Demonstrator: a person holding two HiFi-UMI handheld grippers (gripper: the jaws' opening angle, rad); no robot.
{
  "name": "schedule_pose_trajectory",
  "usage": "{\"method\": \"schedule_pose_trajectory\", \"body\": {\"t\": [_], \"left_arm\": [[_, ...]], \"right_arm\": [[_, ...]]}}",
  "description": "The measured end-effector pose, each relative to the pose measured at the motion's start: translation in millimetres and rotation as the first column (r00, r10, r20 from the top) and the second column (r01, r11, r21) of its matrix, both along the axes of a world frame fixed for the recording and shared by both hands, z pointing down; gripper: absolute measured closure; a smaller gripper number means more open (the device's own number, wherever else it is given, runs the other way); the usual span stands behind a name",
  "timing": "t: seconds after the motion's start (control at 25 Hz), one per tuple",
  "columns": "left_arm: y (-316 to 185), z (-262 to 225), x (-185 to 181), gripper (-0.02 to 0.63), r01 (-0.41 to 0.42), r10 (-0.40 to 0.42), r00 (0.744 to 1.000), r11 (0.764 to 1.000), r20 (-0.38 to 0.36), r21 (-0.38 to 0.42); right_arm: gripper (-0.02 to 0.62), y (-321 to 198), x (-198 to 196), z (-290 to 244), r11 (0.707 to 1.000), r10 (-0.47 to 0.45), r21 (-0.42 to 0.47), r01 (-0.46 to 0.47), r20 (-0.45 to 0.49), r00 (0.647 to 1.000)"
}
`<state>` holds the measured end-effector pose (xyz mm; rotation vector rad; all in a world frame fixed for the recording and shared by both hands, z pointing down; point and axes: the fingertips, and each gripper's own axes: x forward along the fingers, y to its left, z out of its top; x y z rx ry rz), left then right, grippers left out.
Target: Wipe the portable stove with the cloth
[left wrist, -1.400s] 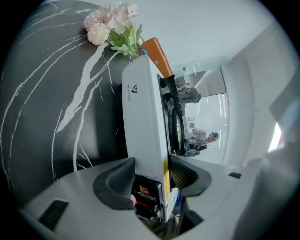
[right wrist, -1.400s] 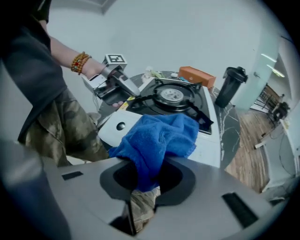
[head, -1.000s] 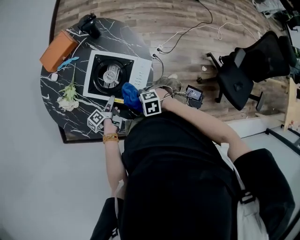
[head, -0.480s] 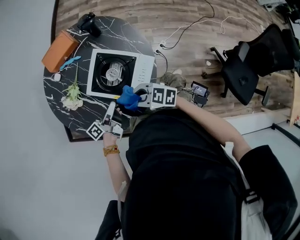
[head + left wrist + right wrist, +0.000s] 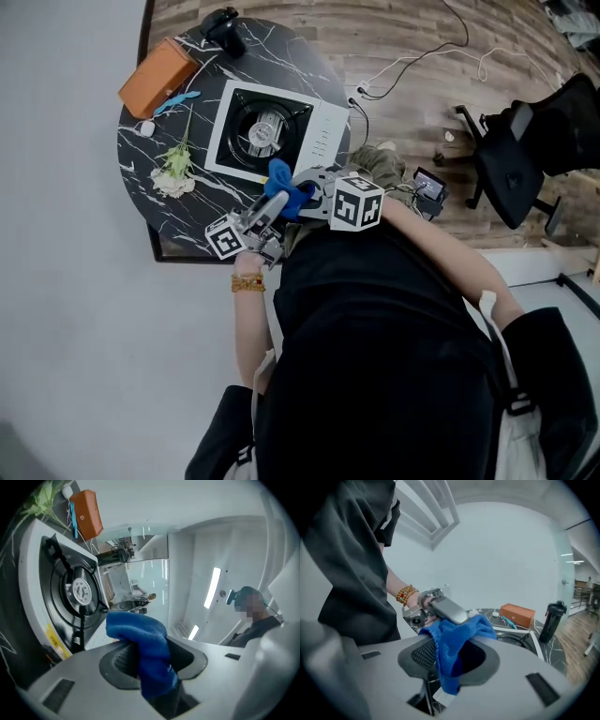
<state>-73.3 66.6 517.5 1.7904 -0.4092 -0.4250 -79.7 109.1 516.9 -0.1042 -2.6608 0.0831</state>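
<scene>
Over the table [image 5: 141,159] edge: my left tongs [image 5: 272,204] have just been closing onto the cloth [image 5: 281,183], my right tongs [image 5: 302,190] just opening around it. Likely a handover for wiping.

The portable stove [image 5: 322,141] is a white square with a black round burner well, flat near the middle of the dark marbled worktop [image 5: 187,220]; the blue cloth [image 5: 284,190] hangs bunched above the worktop's near rim, between the left gripper's [image 5: 152,660] jaws, which have just been closing on it, and the right gripper's [image 5: 447,660] jaws, which have just been opening.
</scene>
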Motion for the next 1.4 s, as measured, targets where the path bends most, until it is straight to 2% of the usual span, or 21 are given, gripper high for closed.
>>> {"method": "schedule_pose_trajectory", "body": {"t": [0.08, 0.12, 0.16, 0.2, 0.24, 0.28, 0.32, 0.36, 0.48, 0.52, 0.64, 0.68, 0.72, 0.8, 0.92, 1.08, 1.16, 1.28, 1.4], "left_arm": [[-13, 20, -30, 0.517, 0.148, -0.141, 0.986, 0.987, 0.087, -0.071], [-22, 31, -55, 0.520, 0.253, -0.236, 0.958, 0.964, 0.163, -0.087], [-33, 40, -82, 0.523, 0.354, -0.325, 0.909, 0.932, 0.263, -0.074], [-44, 47, -109, 0.523, 0.435, -0.393, 0.840, 0.900, 0.375, -0.031], [-54, 51, -131, 0.523, 0.485, -0.437, 0.760, 0.874, 0.481, 0.028], [-62, 54, -148, 0.523, 0.504, -0.457, 0.685, 0.860, 0.567, 0.084], [-70, 58, -159, 0.523, 0.500, -0.457, 0.629, 0.857, 0.629, 0.124], [-76, 63, -163, 0.523, 0.479, -0.441, 0.595, 0.866, 0.672, 0.144], [-89, 91, -151, 0.523, 0.358, -0.320, 0.543, 0.925, 0.776, 0.131], [-91, 101, -143, 0.523, 0.311, -0.276, 0.516, 0.942, 0.811, 0.123], [-92, 112, -127, 0.523, 0.213, -0.216, 0.396, 0.967, 0.892, 0.139], [-91, 112, -125, 0.523, 0.185, -0.198, 0.367, 0.973, 0.909, 0.137], [-89, 113, -121, 0.523, 0.155, -0.176, 0.352, 0.980, 0.920, 0.128], [-84, 114, -111, 0.523, 0.091, -0.122, 0.351, 0.991, 0.928, 0.096], [-74, 118, -91, 0.525, -0.005, -0.032, 0.379, 0.999, 0.925, 0.037], [-48, 120, -54, 0.525, -0.144, 0.096, 0.424, 0.989, 0.901, -0.037], [-37, 121, -36, 0.525, -0.189, 0.134, 0.441, 0.980, 0.887, -0.055], [-34, 120, -30, 0.526, -0.194, 0.143, 0.463, 0.979, 0.875, -0.057], [-37, 114, -35, 0.526, -0.141, 0.108, 0.531, 0.989, 0.841, -0.039]], "right_arm": [[0.467, -1, 7, 19, 1.000, 0.018, -0.017, -0.020, -0.074, 0.997], [0.466, -1, 11, 28, 0.999, 0.027, -0.026, -0.030, -0.102, 0.994], [0.466, -2, 16, 34, 0.998, 0.036, -0.037, -0.041, -0.125, 0.992], [0.466, -3, 21, 39, 0.997, 0.045, -0.051, -0.053, -0.142, 0.989], [0.467, -3, 25, 43, 0.996, 0.054, -0.063, -0.064, -0.153, 0.987], [0.468, -4, 27, 45, 0.995, 0.062, -0.071, -0.074, -0.160, 0.985], [0.468, -4, 28, 46, 0.994, 0.067, -0.076, -0.080, -0.162, 0.985], [0.468, -3, 28, 46, 0.994, 0.068, -0.078, -0.081, -0.161, 0.985], [0.469, -1, 24, 44, 0.996, 0.052, -0.068, -0.063, -0.157, 0.986], [0.469, 0, 23, 43, 0.996, 0.048, -0.063, -0.058, -0.155, 0.987], [0.469, -2, 20, 38, 0.996, 0.054, -0.063, -0.063, -0.139, 0.989], [0.469, -3, 19, 36, 0.996, 0.058, -0.065, -0.067, -0.134, 0.989], [0.471, -3, 18, 36, 0.995, 0.061, -0.066, -0.070, -0.131, 0.989], [0.472, -4, 17, 37, 0.995, 0.063, -0.071, -0.073, -0.131, 0.989], [0.472, -5, 16, 41, 0.995, 0.058, -0.074, -0.069, -0.138, 0.989], [0.472, -4, 14, 42, 0.995, 0.049, -0.080, -0.061, -0.143, 0.988], [0.472, -4, 17, 45, 0.994, 0.055, -0.082, -0.068, -0.151, 0.987], [0.472, -8, 20, 46, 0.992, 0.069, -0.089, -0.084, -0.155, 0.985], [0.472, -8, 22, 48, 0.991, 0.075, -0.096, -0.091, -0.161, 0.984]]}}
